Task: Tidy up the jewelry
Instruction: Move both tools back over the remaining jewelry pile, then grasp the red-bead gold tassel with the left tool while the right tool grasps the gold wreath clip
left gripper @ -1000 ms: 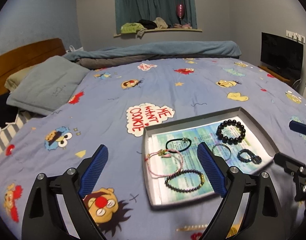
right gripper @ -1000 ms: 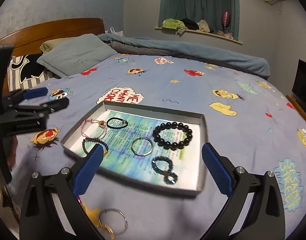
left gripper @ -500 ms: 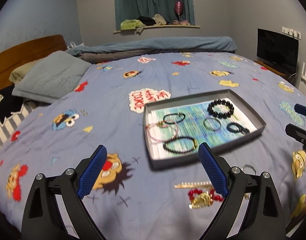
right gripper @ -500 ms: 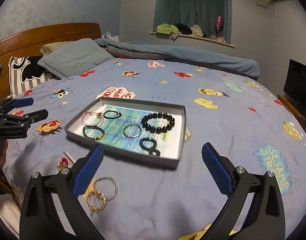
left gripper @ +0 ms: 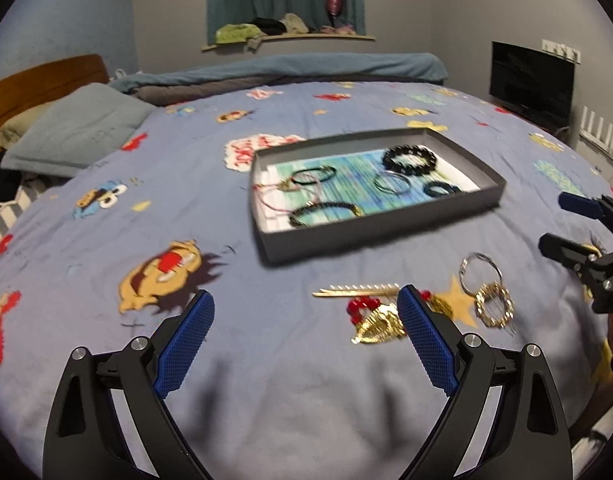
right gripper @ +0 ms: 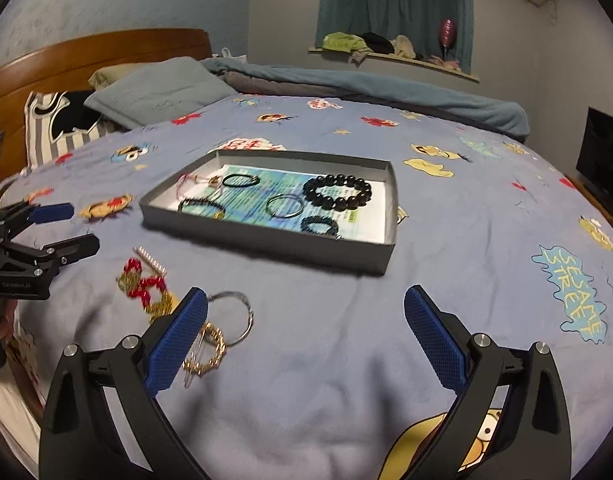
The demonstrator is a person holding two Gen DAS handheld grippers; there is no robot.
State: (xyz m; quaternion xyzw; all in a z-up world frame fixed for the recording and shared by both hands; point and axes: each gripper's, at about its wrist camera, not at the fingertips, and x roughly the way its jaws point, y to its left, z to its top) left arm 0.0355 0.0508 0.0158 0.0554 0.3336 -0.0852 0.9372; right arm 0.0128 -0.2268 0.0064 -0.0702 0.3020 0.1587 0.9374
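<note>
Left wrist view: left gripper [left gripper: 304,338] wide open, empty, above bedspread [left gripper: 266,400]. Right gripper [right gripper: 304,338] likewise wide, empty. Tray [right gripper: 266,236] mid-bed holds bracelets, incl. black bead one [right gripper: 337,192]. Loose jewelry on bedspread near tray's front edge: gold comb [left gripper: 356,291], red beads [right gripper: 144,280], ring [right gripper: 230,318], gold bracelet [left gripper: 495,305].

One tray [left gripper: 380,224], six bracelets [right gripper: 337,192] inside, two tools [left gripper: 304,334], one pillow [left gripper: 76,130]
</note>
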